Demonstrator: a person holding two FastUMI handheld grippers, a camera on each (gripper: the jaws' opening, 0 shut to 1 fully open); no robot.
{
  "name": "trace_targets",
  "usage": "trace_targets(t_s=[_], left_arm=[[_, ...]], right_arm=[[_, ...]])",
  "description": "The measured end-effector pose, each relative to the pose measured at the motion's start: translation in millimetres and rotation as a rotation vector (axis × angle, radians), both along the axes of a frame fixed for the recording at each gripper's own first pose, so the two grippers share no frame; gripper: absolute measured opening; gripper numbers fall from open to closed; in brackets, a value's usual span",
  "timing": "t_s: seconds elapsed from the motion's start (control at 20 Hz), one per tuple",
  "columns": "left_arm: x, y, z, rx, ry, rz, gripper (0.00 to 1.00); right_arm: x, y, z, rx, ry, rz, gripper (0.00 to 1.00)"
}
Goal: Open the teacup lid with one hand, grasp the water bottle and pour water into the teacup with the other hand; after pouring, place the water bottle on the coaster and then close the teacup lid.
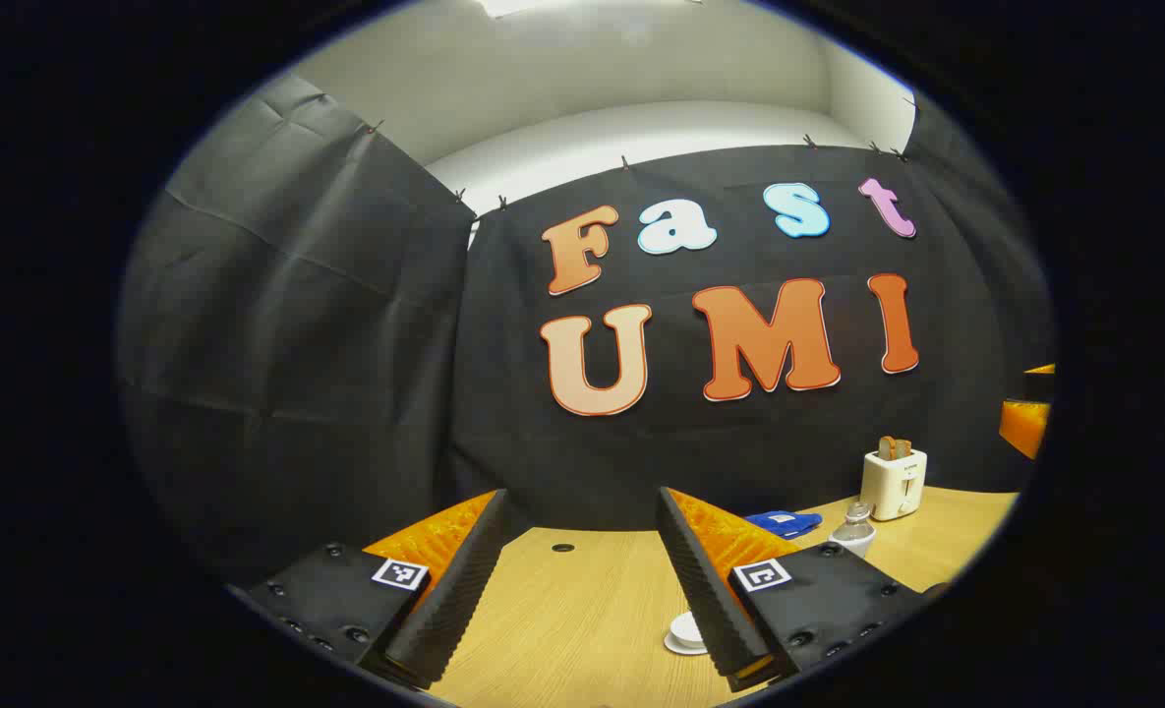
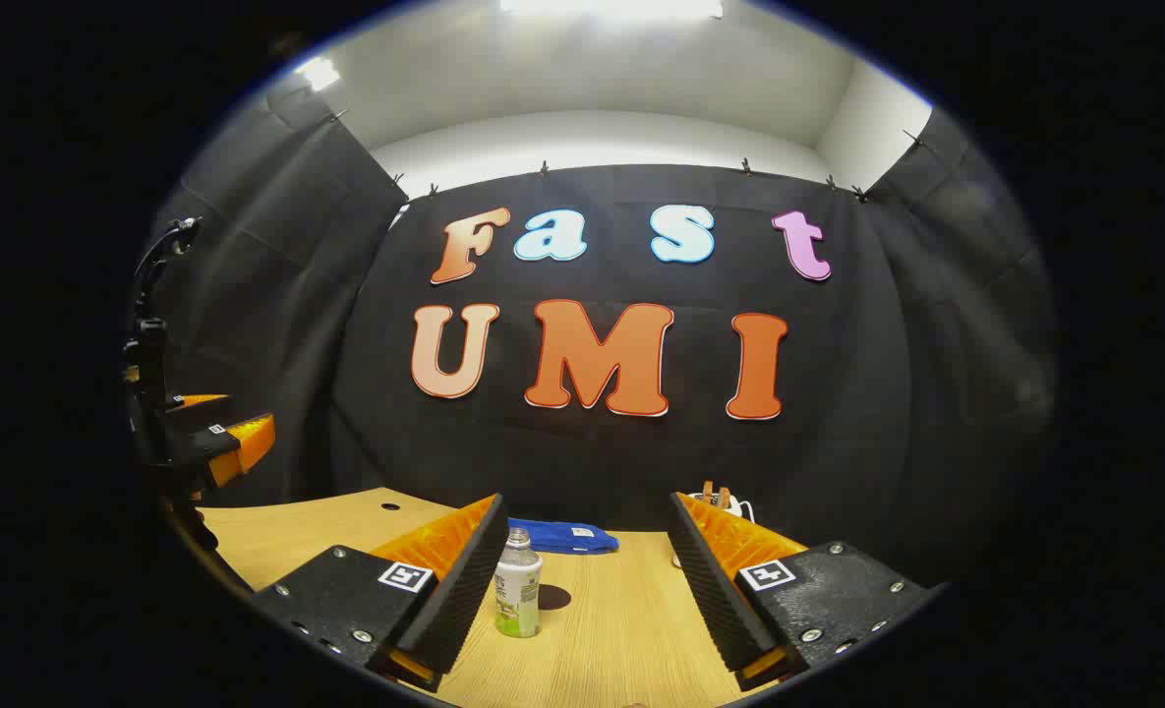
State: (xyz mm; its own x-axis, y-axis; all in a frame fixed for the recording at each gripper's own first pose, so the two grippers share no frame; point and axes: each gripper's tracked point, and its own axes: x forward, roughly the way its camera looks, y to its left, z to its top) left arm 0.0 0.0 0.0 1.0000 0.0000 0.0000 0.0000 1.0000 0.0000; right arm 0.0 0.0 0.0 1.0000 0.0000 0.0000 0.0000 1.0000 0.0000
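Two claws are up and both are spread wide with nothing between the fingers, so nothing is in hand yet. Starting on the left: the left claw (image 1: pixel 582 629) hovers over the tabletop (image 1: pixel 582 610), and just off its right finger sits the teacup (image 1: pixel 686 633), small and pale on a saucer, lid apparently still on. That looks like ceramic or something close to it: rigid, probably slick, liable to chip if dropped, and a light lid that could skate off if nudged sideways. My read is that the lid wants a gentle pinch on its top knob or across its rim, lifted straight up. The cup is partly hidden by the finger, so I cannot make out a knob.

Moving right in the left gripper view, the water bottle (image 1: pixel 853 529) peeks above the claw body, with a blue cloth (image 1: pixel 784 522) behind it and a toaster (image 1: pixel 894 480) farther back.

Over to the right gripper view: the right claw (image 2: pixel 587 615) is lined up on the tabletop (image 2: pixel 611 629), and the water bottle (image 2: pixel 518 595) stands upright just beside its left finger, cap on, label wrapped round the middle. Thin clear plastic, I would judge, so it will dent under a hard squeeze; grip mid-body on the label. A dark round patch behind it may be the coaster (image 2: pixel 553 596). The other claw (image 2: pixel 223 438) shows at the far left edge.
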Motion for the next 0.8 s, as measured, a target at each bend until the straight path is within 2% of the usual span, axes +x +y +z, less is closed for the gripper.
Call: trace_targets(t_s=[0.45,0.8], left_arm=[[4,-11,8,-0.002,-0.014,-0.012,0.97],[19,-21,7,-0.020,-0.018,-0.036,0.97]], right_arm=[[5,-6,-3,-0.013,-0.002,-0.012,0.98],[23,4,-9,-0.014,0.003,0.027,0.98]])
